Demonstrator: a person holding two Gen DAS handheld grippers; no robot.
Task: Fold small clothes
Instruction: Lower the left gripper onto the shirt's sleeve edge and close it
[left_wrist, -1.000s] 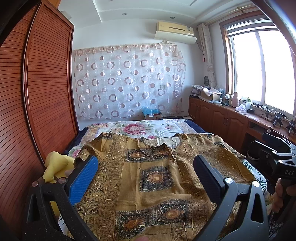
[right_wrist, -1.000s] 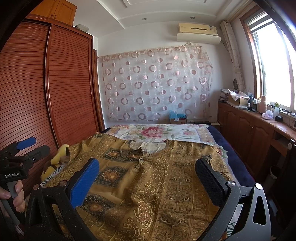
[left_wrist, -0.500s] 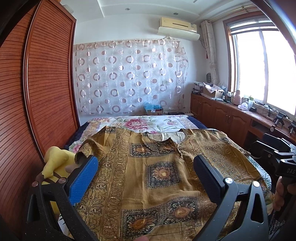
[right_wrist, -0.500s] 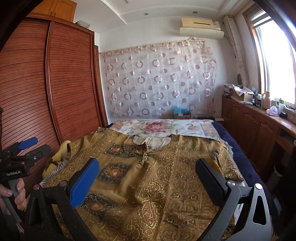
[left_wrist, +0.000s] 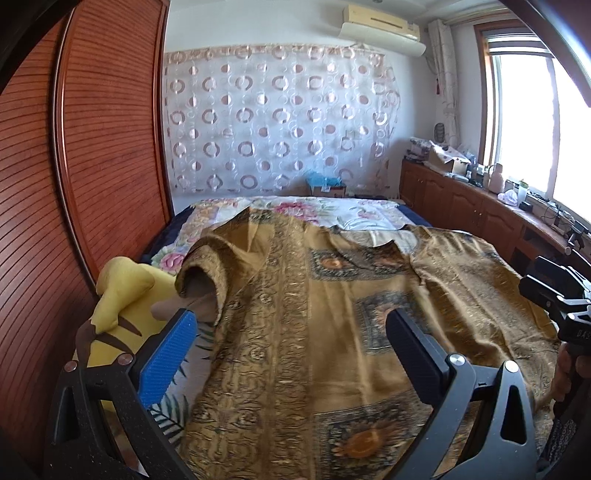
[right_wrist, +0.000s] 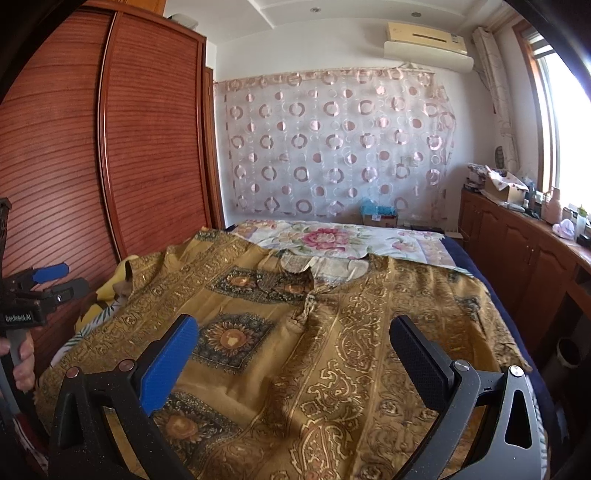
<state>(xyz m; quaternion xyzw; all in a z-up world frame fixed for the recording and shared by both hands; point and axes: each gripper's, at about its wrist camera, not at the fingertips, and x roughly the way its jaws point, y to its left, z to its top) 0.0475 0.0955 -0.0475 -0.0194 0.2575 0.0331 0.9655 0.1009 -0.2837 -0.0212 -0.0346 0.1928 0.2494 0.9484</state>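
Note:
A golden-brown patterned short-sleeved top (left_wrist: 332, 314) lies spread flat on the bed, collar toward the far end; it also shows in the right wrist view (right_wrist: 295, 325). My left gripper (left_wrist: 288, 328) is open and empty, hovering over the top's left part, near its left sleeve (left_wrist: 201, 273). My right gripper (right_wrist: 291, 347) is open and empty above the top's middle and right part. The left gripper also shows at the left edge of the right wrist view (right_wrist: 44, 284), and the right gripper's body shows at the right edge of the left wrist view (left_wrist: 554, 295).
A yellow plush toy (left_wrist: 118, 306) lies at the bed's left edge beside the sleeve. A floral sheet (right_wrist: 332, 240) covers the far bed. A wooden wardrobe (left_wrist: 92, 147) stands close on the left. Wooden cabinets (right_wrist: 524, 254) with clutter run along the right under the window.
The left gripper has moved left and forward, so the left sleeve and plush toy now sit closer. The right gripper has moved slightly forward. Both stay open.

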